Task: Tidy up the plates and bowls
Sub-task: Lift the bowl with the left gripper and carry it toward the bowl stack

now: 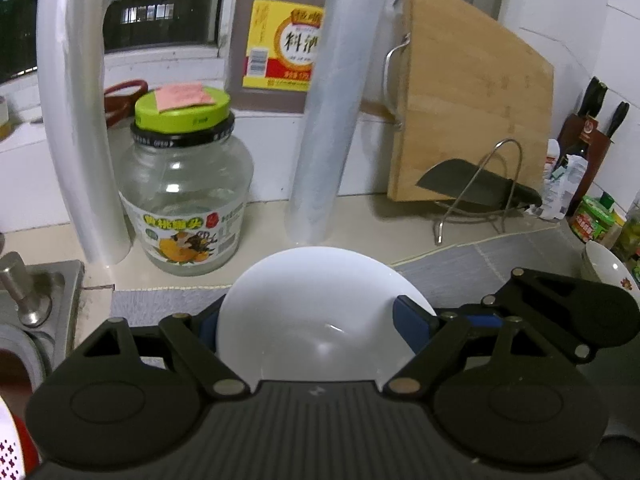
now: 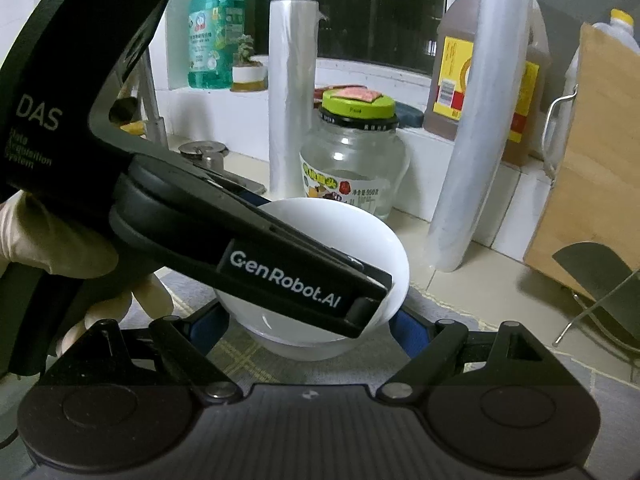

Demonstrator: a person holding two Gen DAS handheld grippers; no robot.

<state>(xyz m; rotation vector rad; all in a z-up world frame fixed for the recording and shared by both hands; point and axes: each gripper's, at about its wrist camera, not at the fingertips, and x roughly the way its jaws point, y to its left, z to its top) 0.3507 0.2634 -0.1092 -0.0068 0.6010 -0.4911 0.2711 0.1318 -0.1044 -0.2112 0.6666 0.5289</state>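
Clearly the left tool (image 1: 320, 320) is clamped on a white bowl (image 1: 316, 312) above the desk (image 1: 360, 220); the right tool (image 2: 310, 324) straddles the same bowl, grip unclear.

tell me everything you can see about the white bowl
The white bowl is plain, glossy and ceramic-looking, with a smooth empty inside. It is upright, slightly tilted, above the grey mat, in front of the glass jar. The left claw grips it, blue pads on opposite sides of the bowl. The right claw brackets it from below; contact there is unclear.
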